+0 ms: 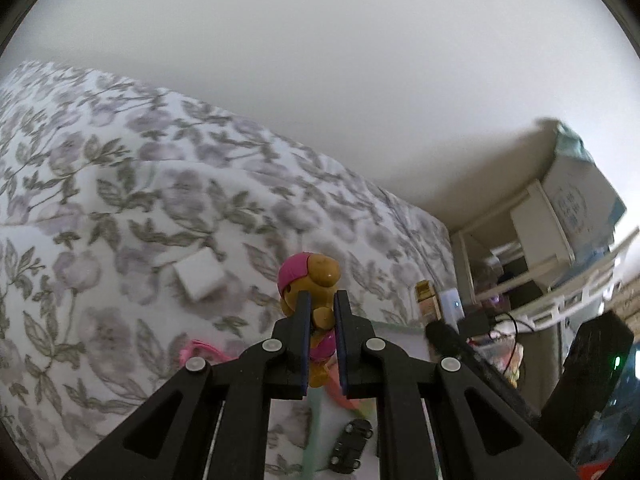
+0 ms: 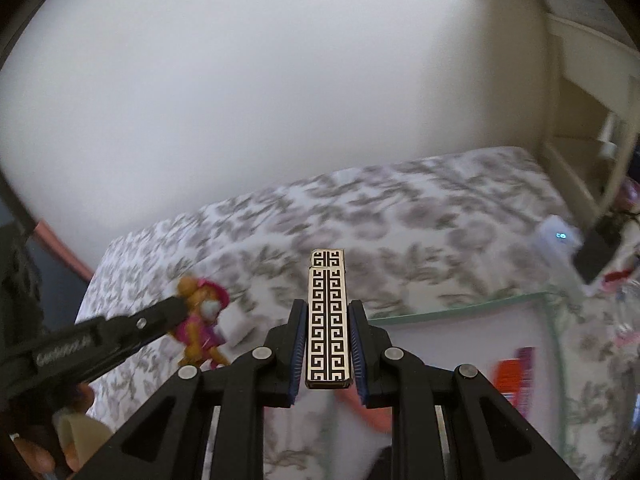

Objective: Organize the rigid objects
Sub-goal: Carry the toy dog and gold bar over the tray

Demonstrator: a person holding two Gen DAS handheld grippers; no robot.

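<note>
My left gripper (image 1: 322, 300) is shut on a brown toy dog figure with a pink cap and pink outfit (image 1: 316, 280), held in the air over the floral bed. The same figure (image 2: 202, 312) and the left gripper (image 2: 176, 310) show at the left of the right wrist view. My right gripper (image 2: 327, 312) is shut on a slim rectangular lighter with a black and white Greek key pattern (image 2: 327, 320), held upright above a clear tray (image 2: 460, 308).
A floral bedspread (image 1: 120, 184) fills the scene. A white block (image 1: 200, 276) lies on it. A small black toy car (image 1: 352, 444) and a pink object (image 1: 196, 350) lie below. A white shelf unit (image 1: 536, 240) with clutter stands at right. An orange box (image 2: 516, 376) lies in the tray.
</note>
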